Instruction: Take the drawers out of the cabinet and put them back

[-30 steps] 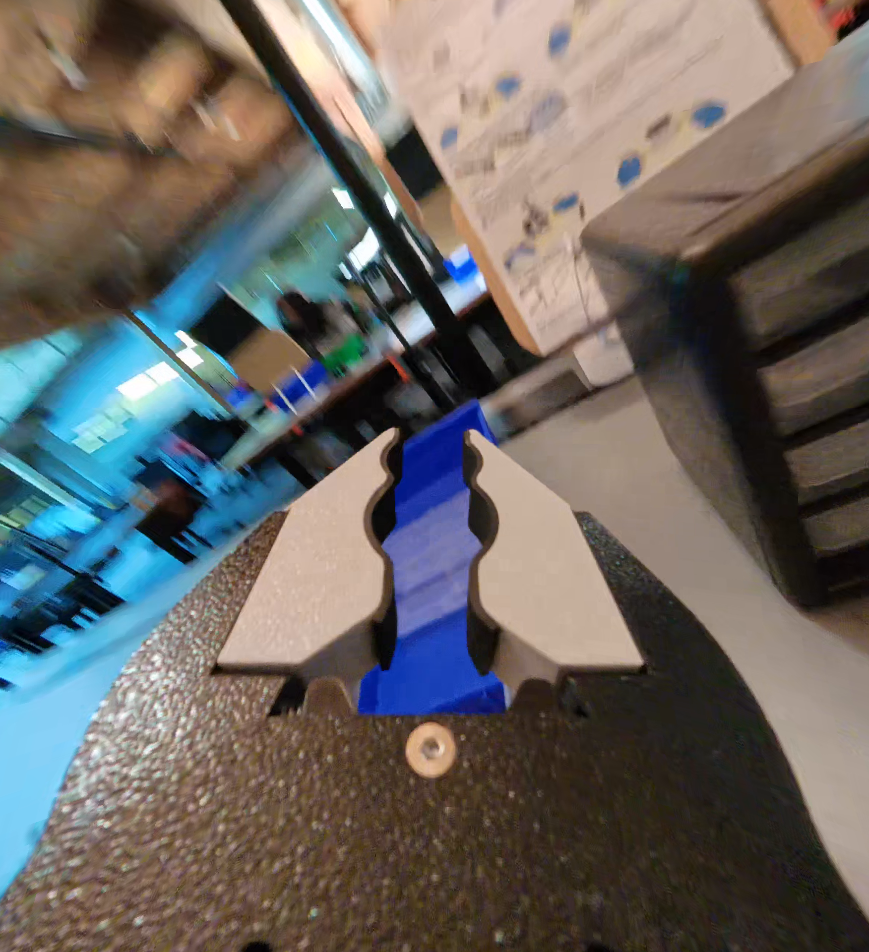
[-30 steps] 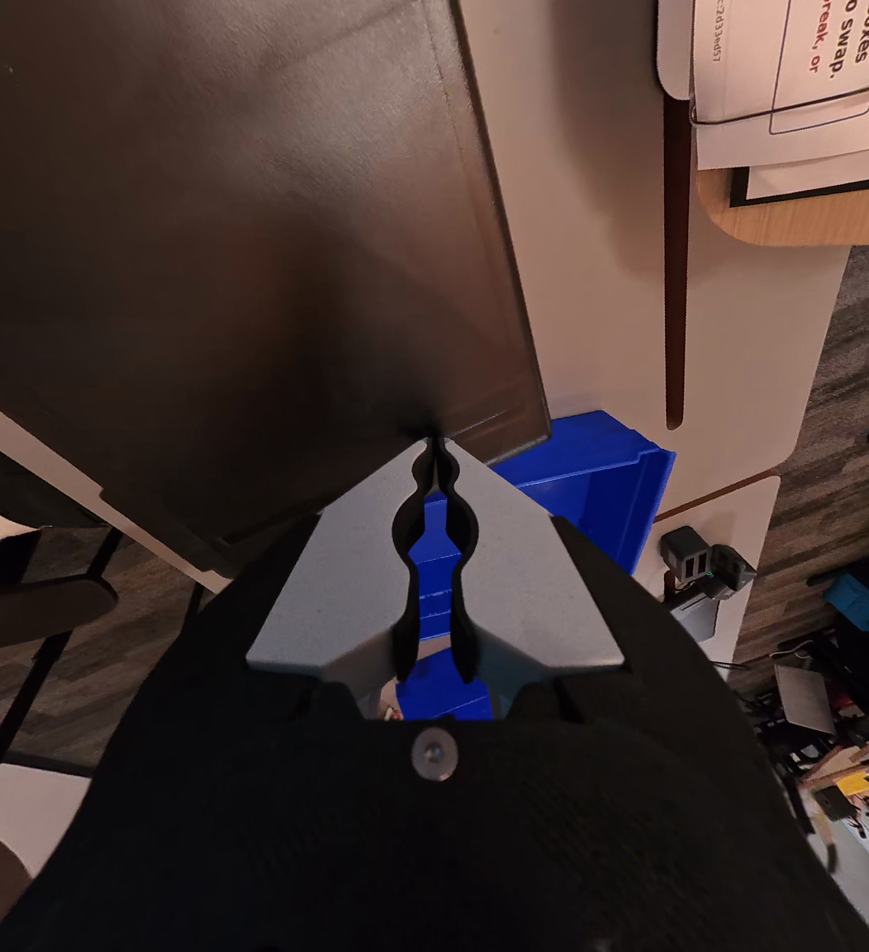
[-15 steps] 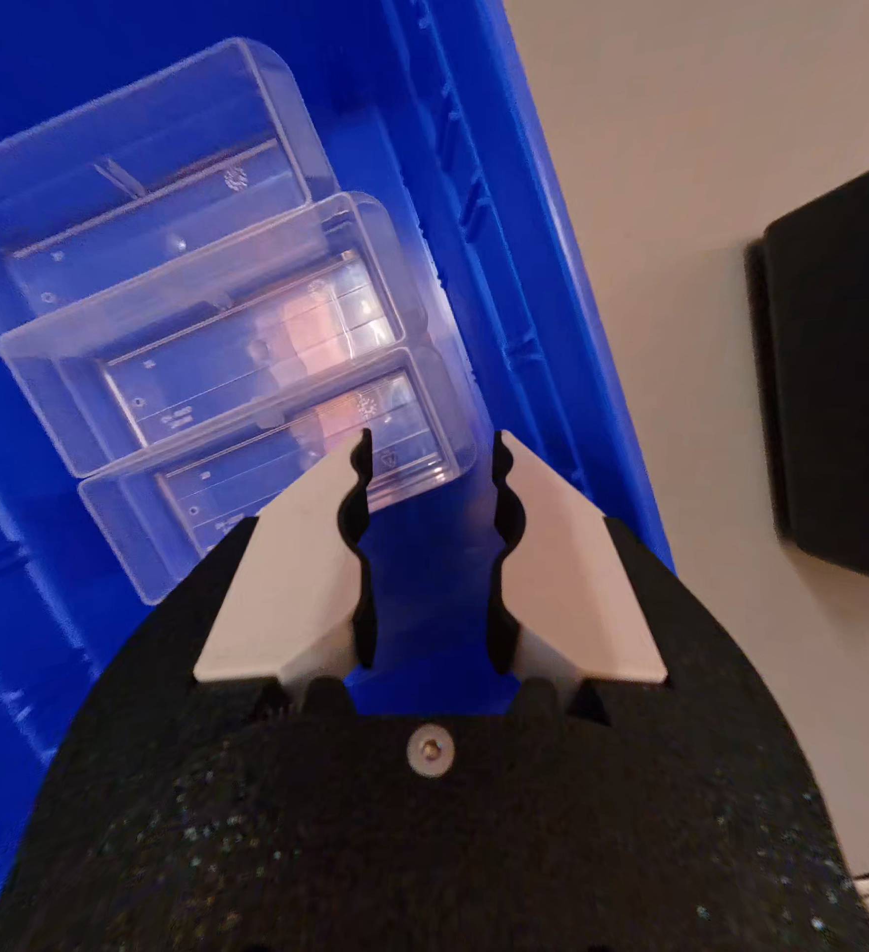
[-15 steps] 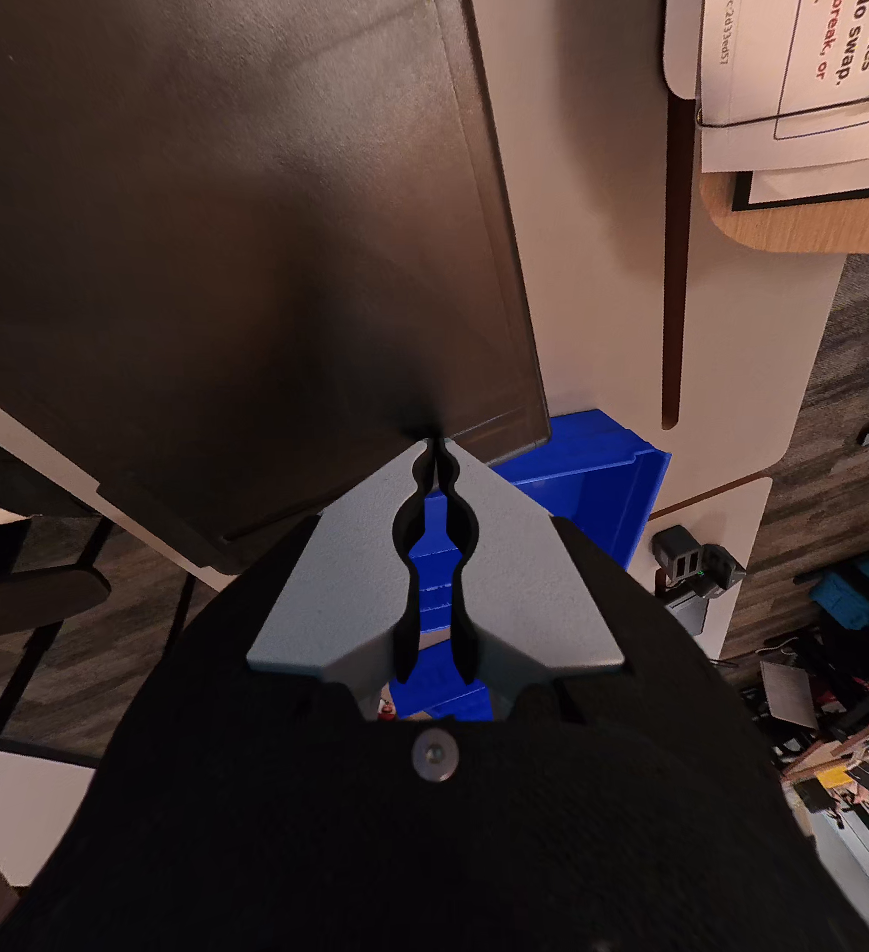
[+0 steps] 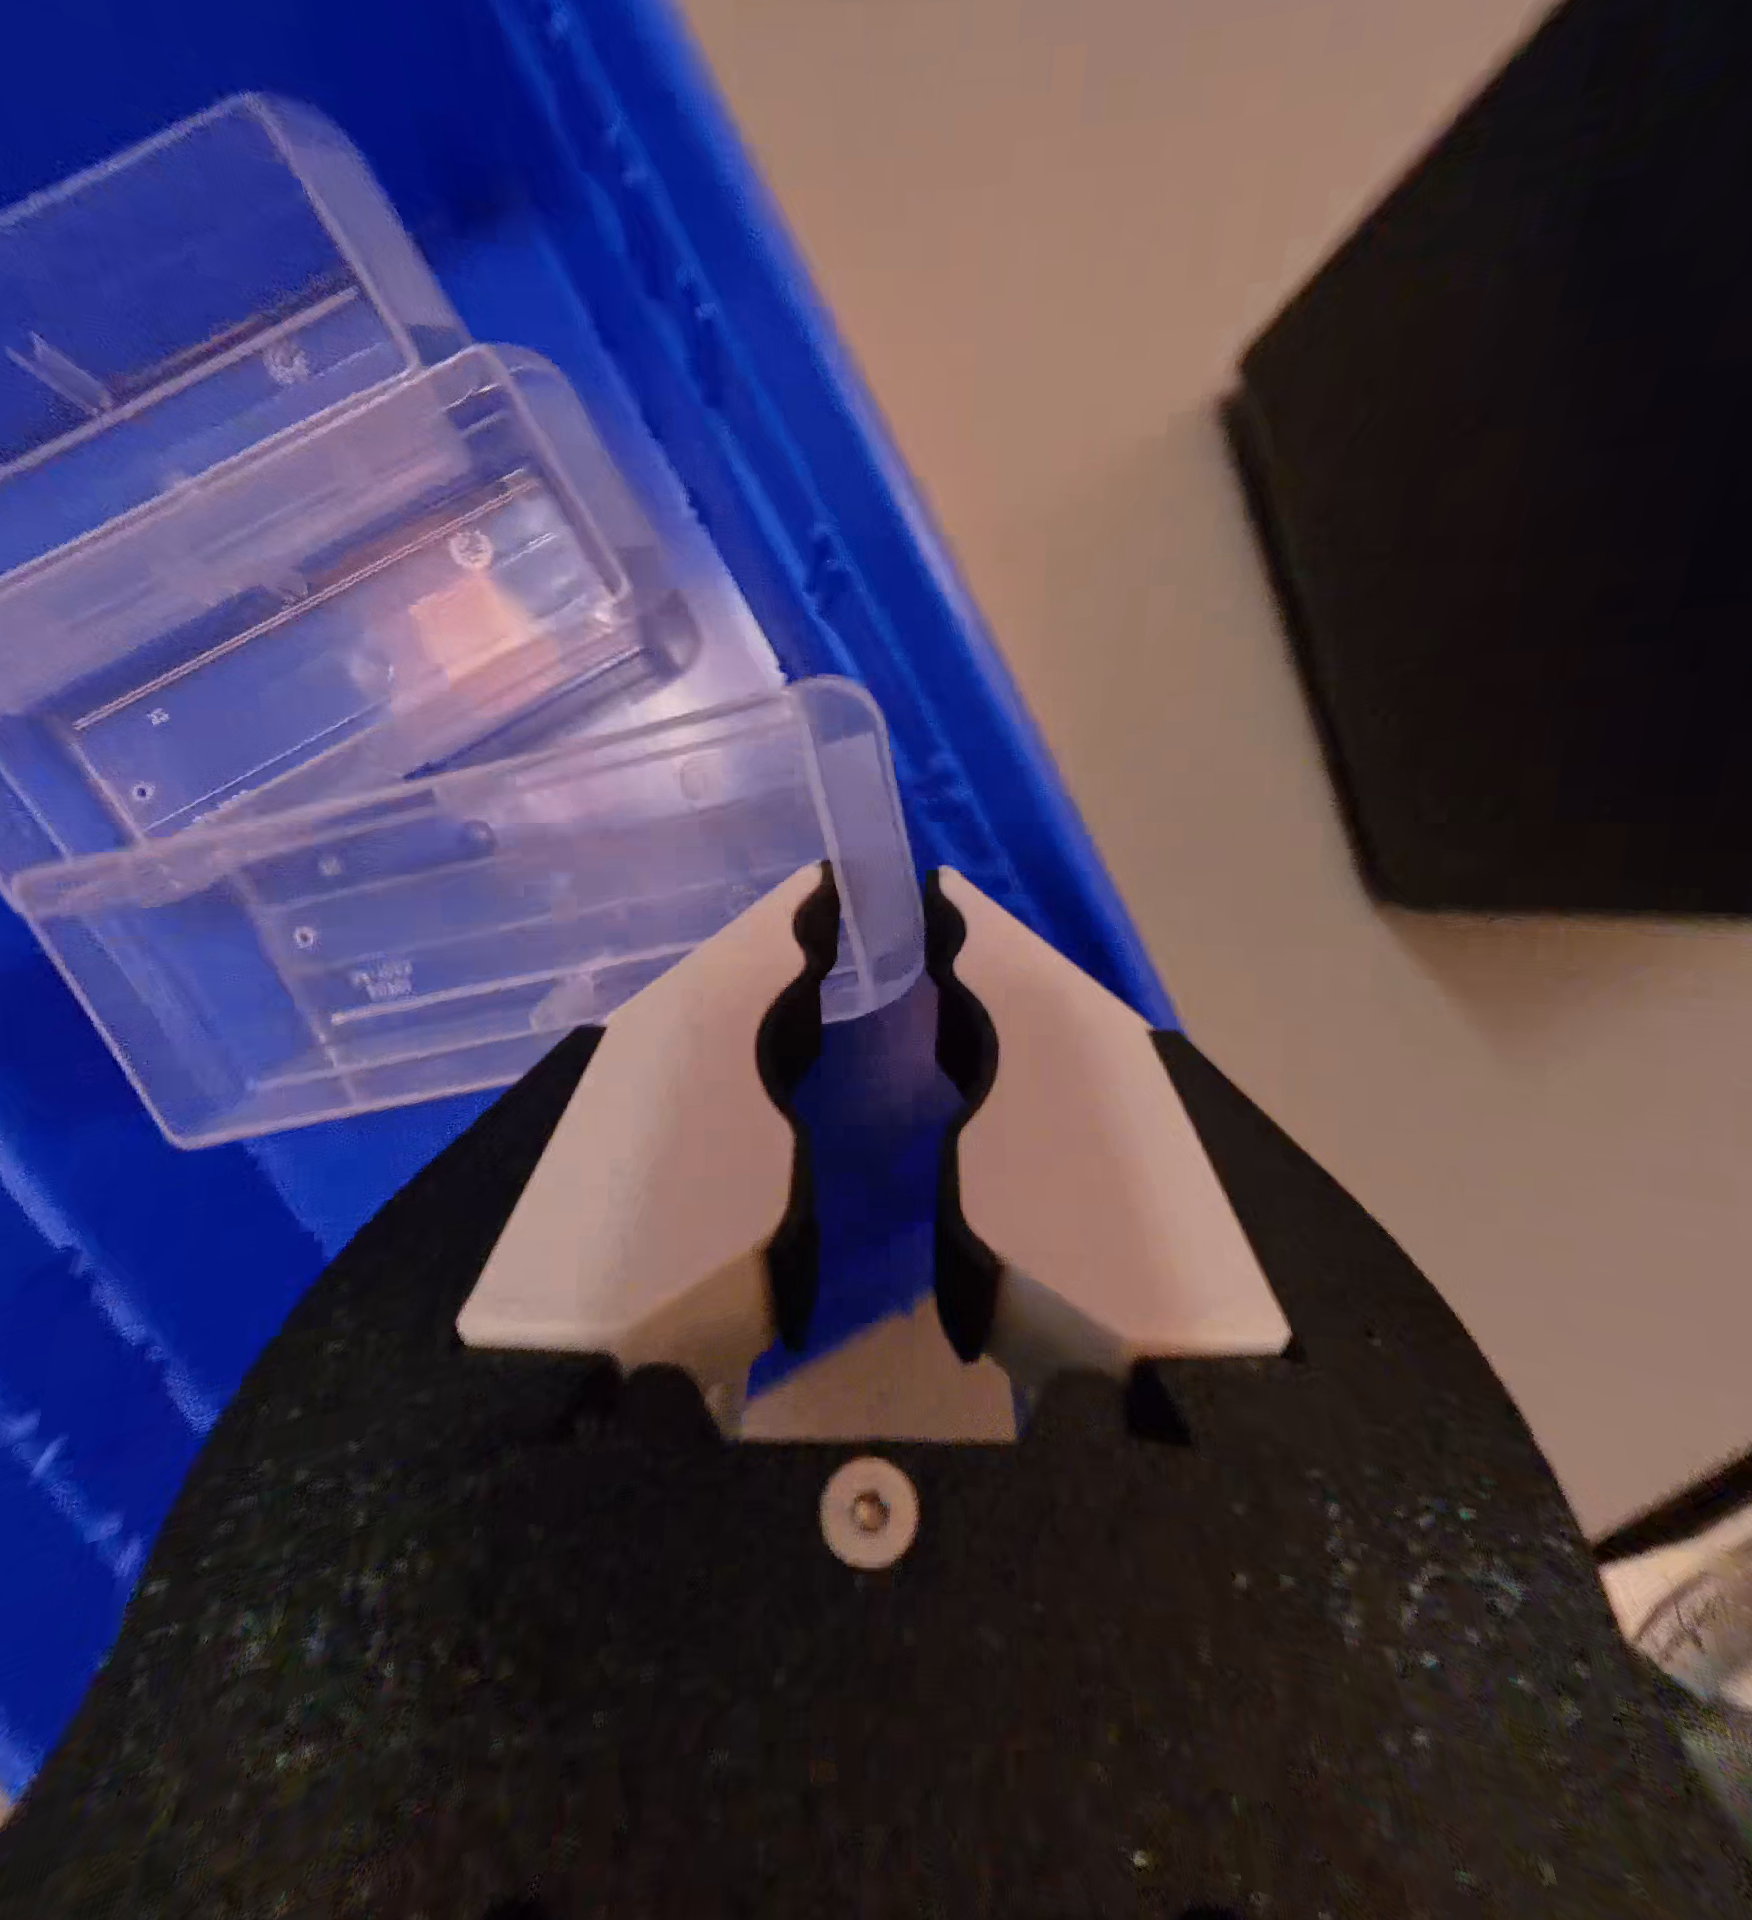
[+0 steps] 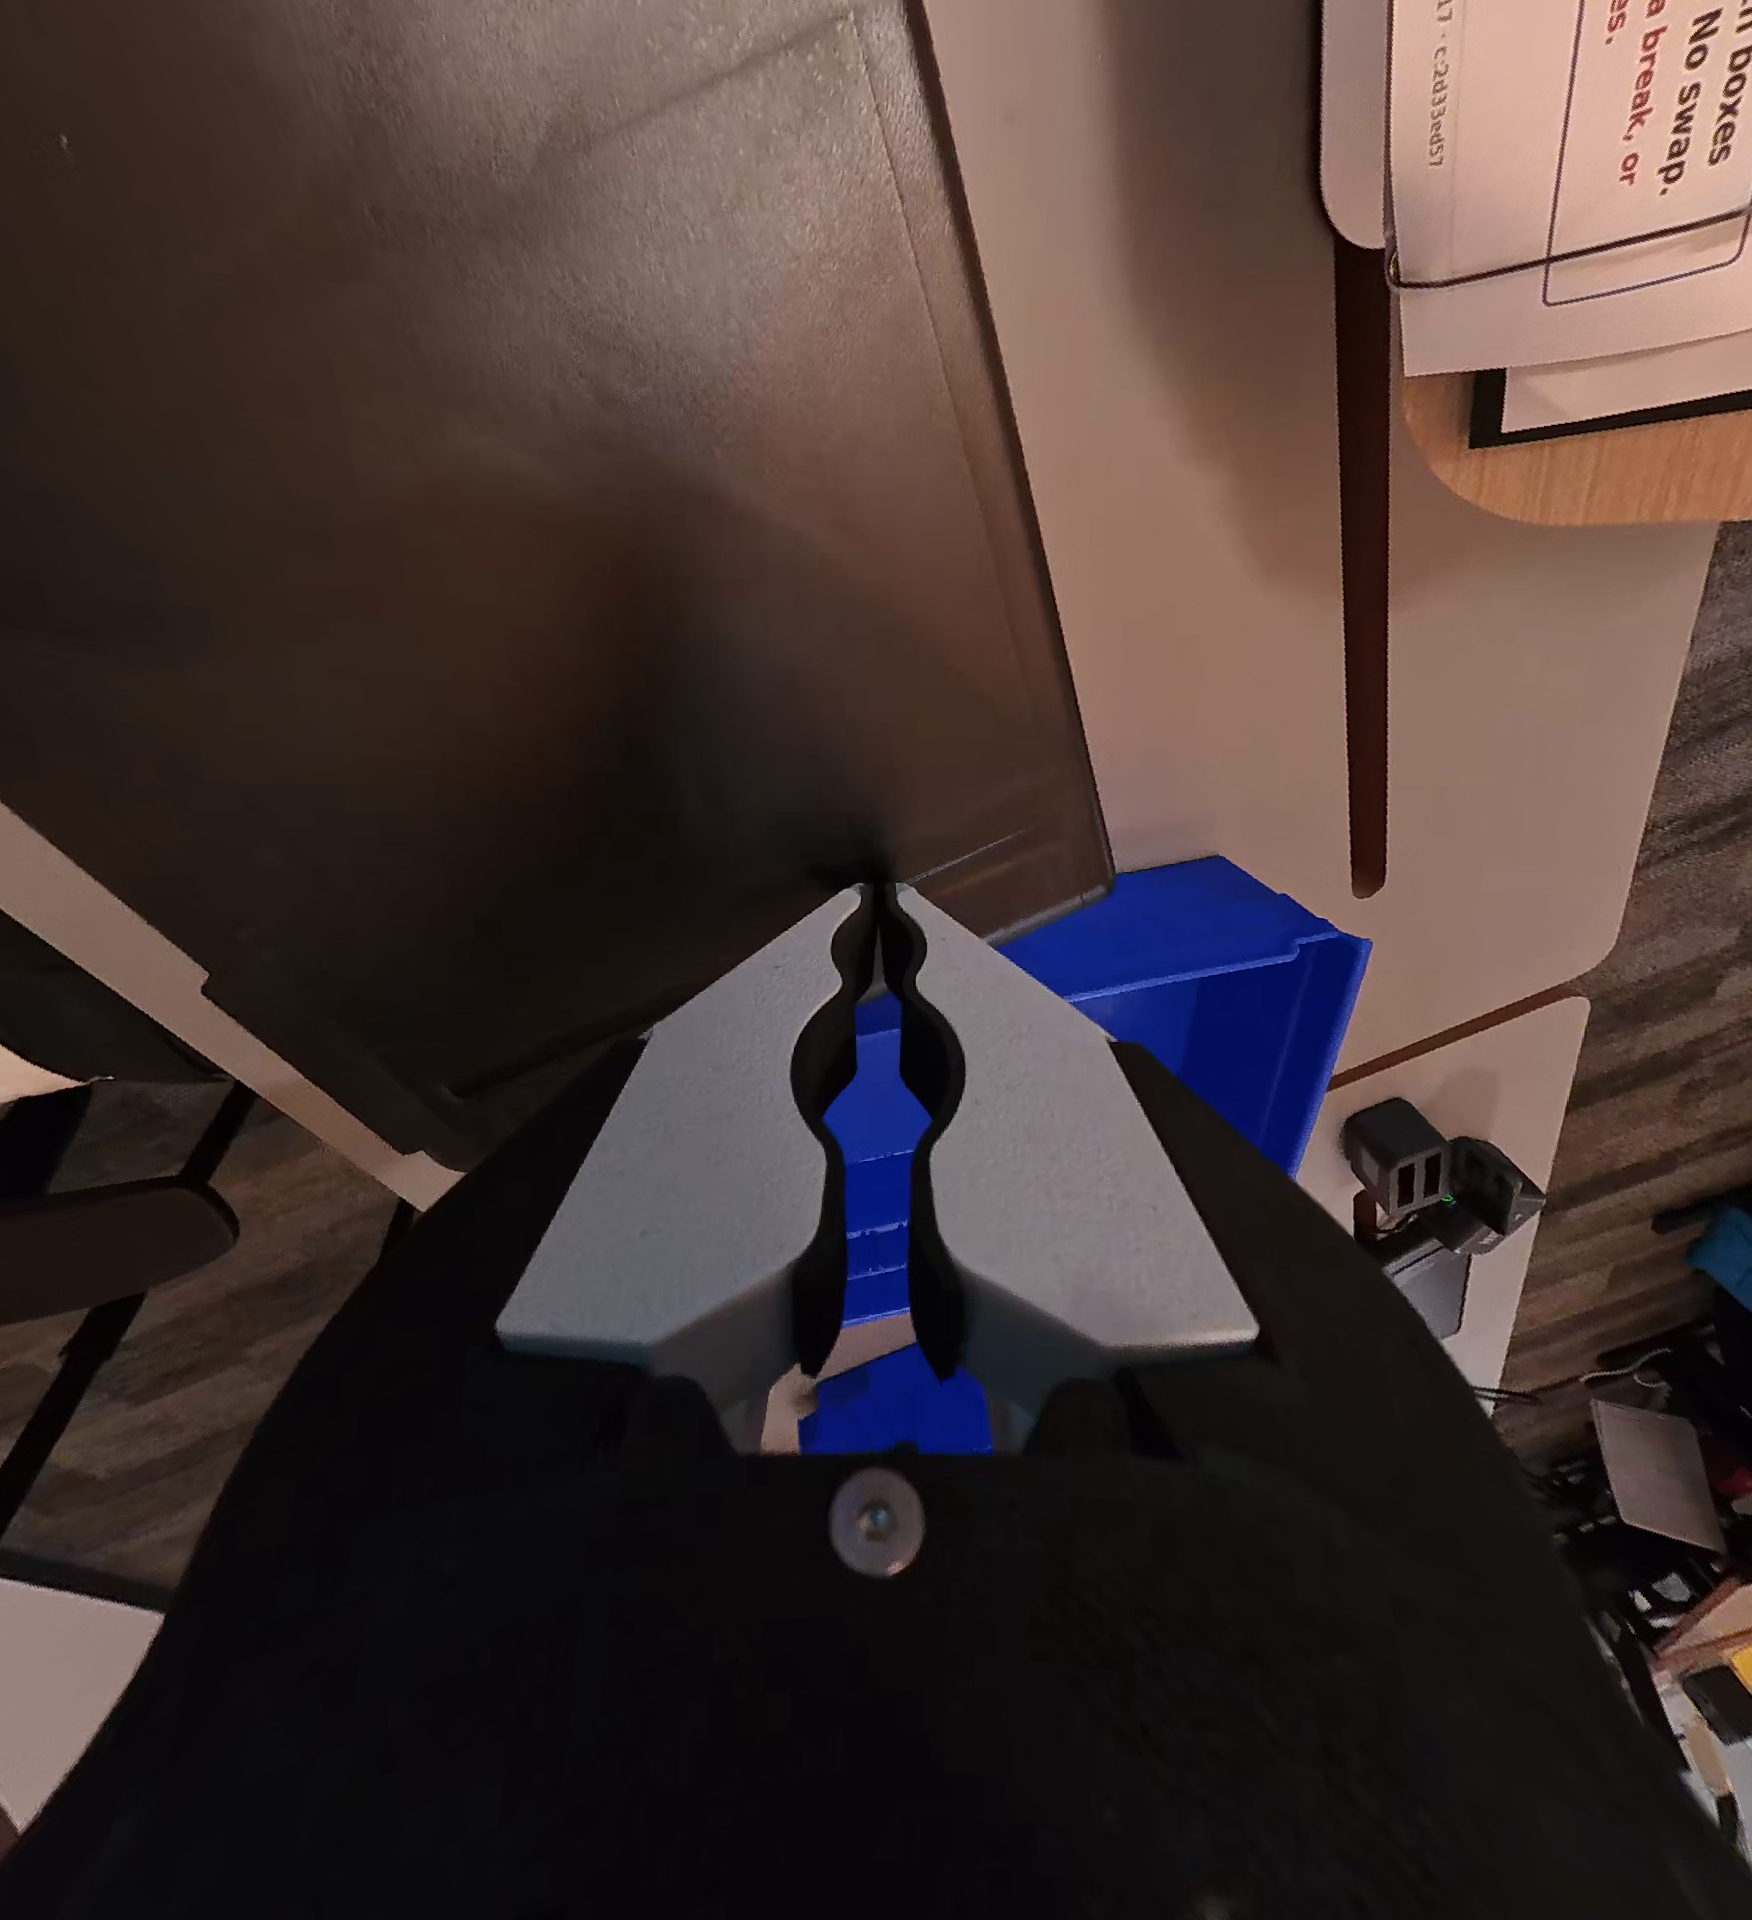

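Three clear plastic drawers (image 5: 311,665) lay overlapped in the blue plastic bin (image 5: 643,312), so removal looked partly or wholly done; re-insertion was left. Left gripper (image 5: 877,883) had its jaws around the nearest drawer's (image 5: 498,914) side wall, w/ contact unclear. Right gripper (image 6: 877,894), tips together, pressed on the black textured cabinet (image 6: 436,468).
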